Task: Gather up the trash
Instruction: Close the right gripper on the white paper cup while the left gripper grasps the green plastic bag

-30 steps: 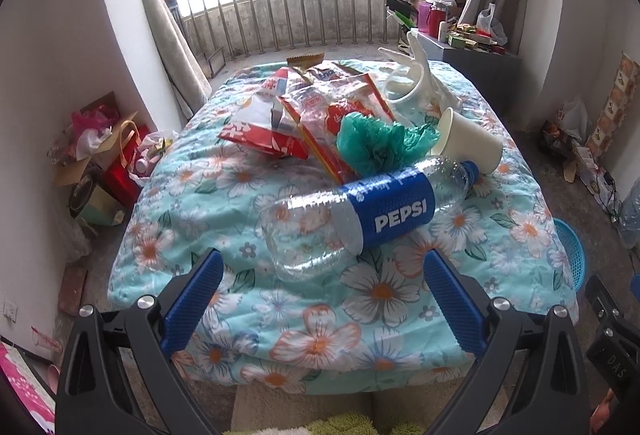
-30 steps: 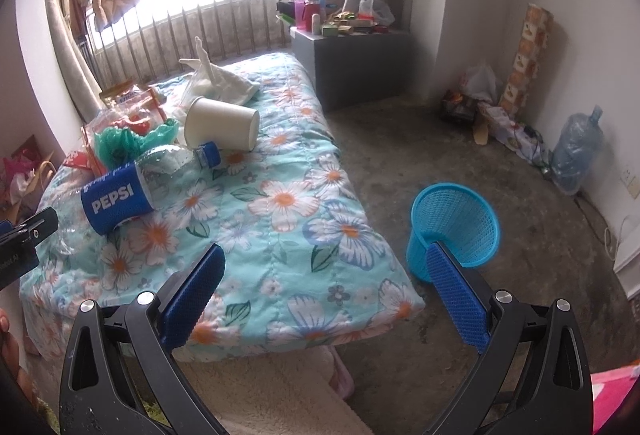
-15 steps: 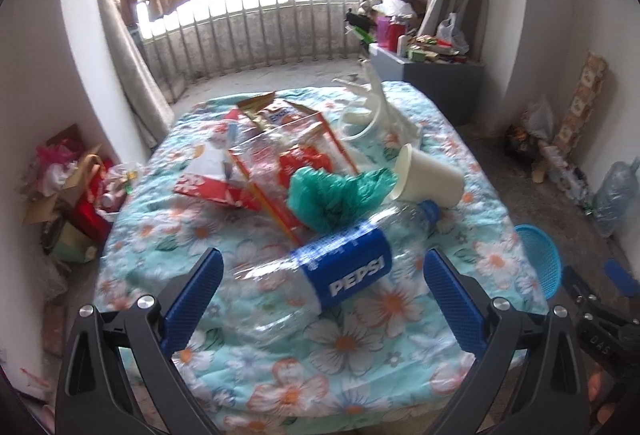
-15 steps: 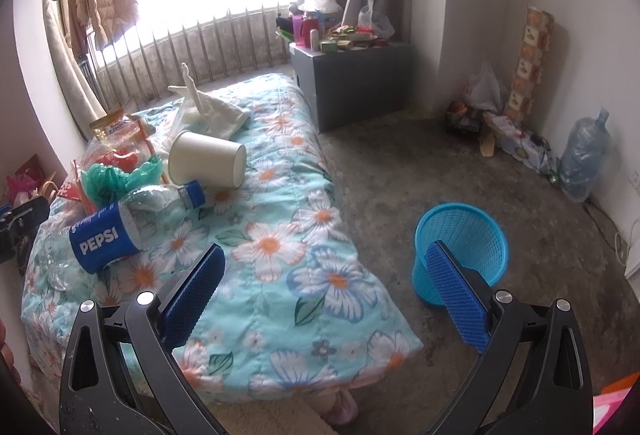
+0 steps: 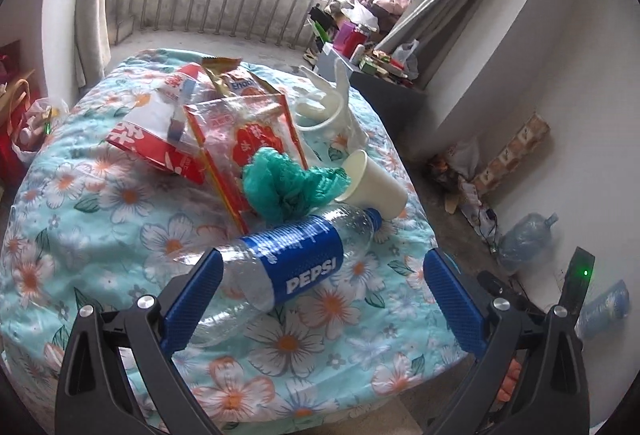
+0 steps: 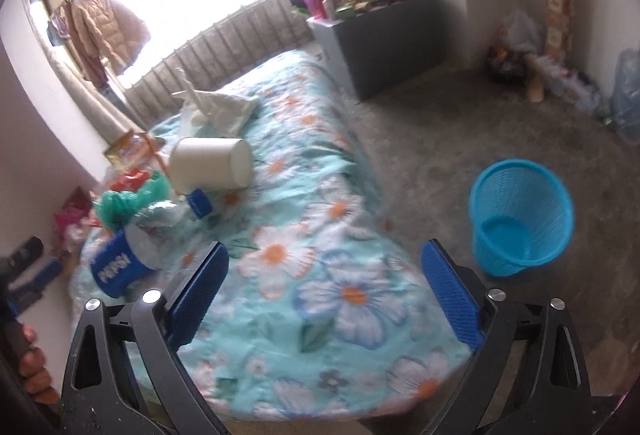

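Floral bedspread (image 5: 100, 219); Pepsi bottle (image 5: 288, 267) against green netting (image 5: 288, 187)

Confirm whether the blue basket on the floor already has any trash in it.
No: in the right wrist view the blue basket stands on the floor beside the bed with its bottom bare.

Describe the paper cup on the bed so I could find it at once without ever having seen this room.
Start at the bed with the turquoise flowered quilt, and find the heap of litter on it. At the heap's edge nearest the blue basket on the floor, the paper cup lies on its side, just beyond the blue cap of the Pepsi bottle and beside a green mesh bag. It is the only plain cream, unprinted thing there.
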Available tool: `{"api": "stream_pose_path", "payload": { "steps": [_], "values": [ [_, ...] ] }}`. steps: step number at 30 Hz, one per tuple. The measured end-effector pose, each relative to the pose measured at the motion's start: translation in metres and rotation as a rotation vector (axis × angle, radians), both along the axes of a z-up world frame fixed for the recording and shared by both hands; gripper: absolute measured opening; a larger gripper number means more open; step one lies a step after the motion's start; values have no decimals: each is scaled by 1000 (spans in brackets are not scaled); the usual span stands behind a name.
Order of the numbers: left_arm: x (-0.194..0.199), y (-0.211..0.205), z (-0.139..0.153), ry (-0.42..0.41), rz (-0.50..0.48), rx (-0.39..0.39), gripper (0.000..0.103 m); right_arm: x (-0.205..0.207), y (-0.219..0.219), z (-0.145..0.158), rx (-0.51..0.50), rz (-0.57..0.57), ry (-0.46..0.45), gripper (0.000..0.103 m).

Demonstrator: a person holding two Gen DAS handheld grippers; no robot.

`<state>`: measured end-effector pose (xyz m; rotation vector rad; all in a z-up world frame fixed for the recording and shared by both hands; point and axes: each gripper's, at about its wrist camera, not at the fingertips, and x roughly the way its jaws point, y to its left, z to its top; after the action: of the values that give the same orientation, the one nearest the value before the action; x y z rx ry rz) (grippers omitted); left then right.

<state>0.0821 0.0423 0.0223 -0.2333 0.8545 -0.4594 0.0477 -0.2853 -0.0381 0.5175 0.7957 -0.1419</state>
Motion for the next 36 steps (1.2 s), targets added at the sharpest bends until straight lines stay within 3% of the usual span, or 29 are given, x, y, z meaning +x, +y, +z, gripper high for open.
{"api": "stream_pose_path", "payload": {
  "steps": [4, 7, 10, 14, 18, 23, 25, 29, 31, 36],
  "values": [
    [2, 7, 0, -43, -13, 53, 98, 25, -1, -4, 148, 68, -7, 78],
    [4, 16, -3, -51, -15, 43, 98, 43, 0, -9, 257, 105, 2, 73],
    [6, 21, -3, -67, -19, 37, 97, 57, 4, -11, 325, 132, 5, 71],
    [10, 20, 3, -130, -35, 53, 89, 72, 11, -10, 355, 162, 11, 69],
    [26, 16, 4, -133, -57, 38, 80, 83, 17, -1, 292, 222, 17, 70],
    [56, 5, -4, -62, -72, 47, 66, 114, 37, 22, 99, 344, 30, 72],
    [66, -2, -8, -42, -76, 50, 64, 127, 43, 29, 70, 367, 31, 79],
    [80, -16, -18, -12, -78, 90, 64, 152, 53, 33, 43, 350, 57, 92],
    [84, -24, -24, -4, -70, 139, 64, 163, 59, 28, 26, 330, 83, 93],
    [91, -31, -37, 21, -60, 193, 51, 187, 74, 9, -39, 284, 172, 94]
  ]
}}
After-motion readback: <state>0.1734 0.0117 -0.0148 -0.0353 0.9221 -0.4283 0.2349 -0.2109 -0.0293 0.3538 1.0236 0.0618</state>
